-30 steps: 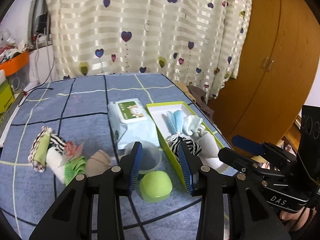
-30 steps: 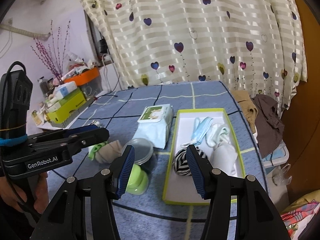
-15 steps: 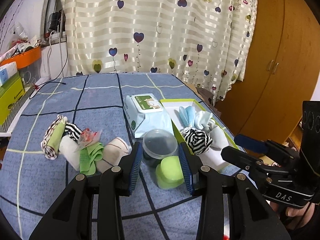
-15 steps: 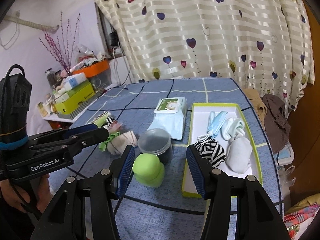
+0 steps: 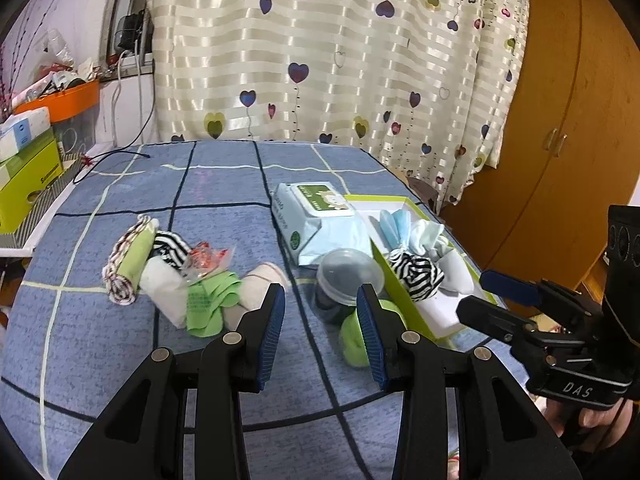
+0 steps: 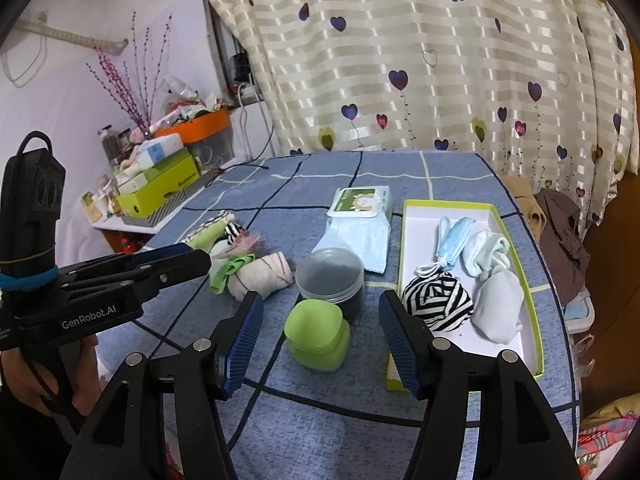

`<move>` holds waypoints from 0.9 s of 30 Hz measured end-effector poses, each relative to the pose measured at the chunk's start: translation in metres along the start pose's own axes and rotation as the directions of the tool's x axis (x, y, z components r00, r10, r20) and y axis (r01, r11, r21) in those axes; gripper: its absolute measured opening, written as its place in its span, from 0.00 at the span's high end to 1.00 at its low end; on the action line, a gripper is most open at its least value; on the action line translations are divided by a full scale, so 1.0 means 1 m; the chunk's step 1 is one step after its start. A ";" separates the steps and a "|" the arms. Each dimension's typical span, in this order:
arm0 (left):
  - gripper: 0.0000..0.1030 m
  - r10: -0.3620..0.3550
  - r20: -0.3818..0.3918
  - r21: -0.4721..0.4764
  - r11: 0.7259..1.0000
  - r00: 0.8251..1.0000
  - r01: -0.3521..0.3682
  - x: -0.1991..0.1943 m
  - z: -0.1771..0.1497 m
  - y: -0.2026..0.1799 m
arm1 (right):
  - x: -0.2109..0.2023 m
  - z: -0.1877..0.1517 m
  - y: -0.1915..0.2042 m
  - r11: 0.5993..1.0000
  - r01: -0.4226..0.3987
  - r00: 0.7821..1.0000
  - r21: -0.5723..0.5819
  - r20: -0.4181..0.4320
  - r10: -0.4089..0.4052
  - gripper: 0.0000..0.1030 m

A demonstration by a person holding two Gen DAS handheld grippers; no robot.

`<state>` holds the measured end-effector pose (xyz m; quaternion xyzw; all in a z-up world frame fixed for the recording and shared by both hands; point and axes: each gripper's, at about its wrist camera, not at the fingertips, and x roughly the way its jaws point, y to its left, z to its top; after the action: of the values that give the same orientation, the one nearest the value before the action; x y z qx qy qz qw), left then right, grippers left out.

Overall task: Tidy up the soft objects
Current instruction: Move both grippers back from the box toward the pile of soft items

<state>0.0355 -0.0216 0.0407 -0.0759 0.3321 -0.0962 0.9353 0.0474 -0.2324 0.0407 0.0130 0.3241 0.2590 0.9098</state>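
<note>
Left wrist view: one heap of soft items (image 5: 176, 276) lies left of centre on the blue checked cloth (image 5: 120, 360), made up of a striped roll, a green cloth, a white roll, a beige roll and a small red-printed packet. One wipes pack (image 5: 320, 220) sits at centre, one clear-lidded jar (image 5: 348, 280) just below it, and one green container (image 5: 354, 340) is partly hidden behind the right-hand finger. One green-rimmed box (image 5: 440, 312) at centre right holds four soft pieces: a blue mask, a pale sock, a grey sock and a striped bundle. The left gripper (image 5: 320, 336) stands spread, with nothing between its pads, above bare cloth beside the beige roll. The right gripper (image 5: 504, 296) enters from the right edge near the box, a hand gripping its handle at the lower right. Right wrist view: the same single box (image 6: 536, 344) lies at centre right, with the striped bundle (image 6: 436, 300) nearest the camera. The right gripper (image 6: 320, 336) is opening, its pads touching nothing; the green container (image 6: 316, 332) sits on the cloth in the gap between them. The left gripper (image 6: 192, 256) reaches in from the left edge over the heap.
</note>
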 end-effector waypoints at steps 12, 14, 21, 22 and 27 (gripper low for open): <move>0.62 0.020 -0.019 -0.029 0.999 1.000 -0.021 -0.001 -0.020 0.028 | 0.013 -0.004 0.009 1.000 -0.027 0.999 -0.015 -0.025 0.026 0.41; 0.62 0.032 -0.022 -0.031 0.999 0.999 -0.033 -0.001 -0.024 0.032 | 0.016 -0.004 0.011 0.999 -0.034 0.999 -0.019 -0.033 0.033 0.41; 0.62 0.046 -0.058 -0.050 0.998 0.997 -0.049 0.003 -0.041 0.048 | 0.024 -0.007 0.023 0.997 -0.059 0.997 -0.043 -0.054 0.057 0.41; 0.62 0.047 -0.061 -0.051 0.997 0.997 -0.050 0.004 -0.042 0.049 | 0.025 -0.007 0.024 0.997 -0.061 0.997 -0.045 -0.055 0.058 0.41; 0.62 0.066 -0.054 -0.080 0.994 0.996 -0.070 0.003 -0.040 0.065 | 0.029 -0.007 0.028 0.997 -0.065 0.996 -0.049 -0.063 0.061 0.41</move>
<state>0.0210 0.0373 -0.0053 -0.1005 0.3620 -0.0525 0.9253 0.0496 -0.1950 0.0235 -0.0078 0.3444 0.2960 0.8909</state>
